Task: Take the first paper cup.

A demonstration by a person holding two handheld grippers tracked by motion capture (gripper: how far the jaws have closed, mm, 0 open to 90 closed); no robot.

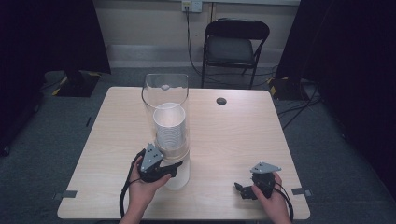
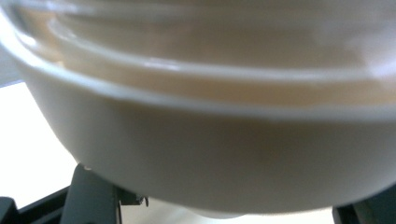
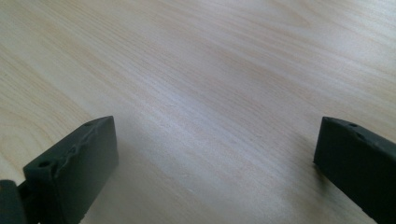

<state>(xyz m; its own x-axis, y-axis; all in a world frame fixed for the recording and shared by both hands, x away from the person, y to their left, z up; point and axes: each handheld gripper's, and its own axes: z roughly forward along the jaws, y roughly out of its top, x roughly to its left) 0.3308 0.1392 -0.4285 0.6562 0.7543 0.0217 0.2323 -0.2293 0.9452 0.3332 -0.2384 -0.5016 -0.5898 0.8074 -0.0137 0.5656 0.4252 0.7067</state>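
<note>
- A tall cup dispenser [image 1: 166, 126] stands left of centre on the table [image 1: 233, 140], a stack of cups [image 1: 171, 128] inside it.
- The left gripper [image 1: 161, 169] sits at the dispenser's base (its 7 o'clock side).
- The right gripper [image 1: 243, 190] lies well apart, at 4 o'clock.
- A chair [image 1: 235, 44] stands behind the table, at 12 o'clock.

Black tongs [image 1: 243, 190] with grey three-cornered plates and black cables.
</note>
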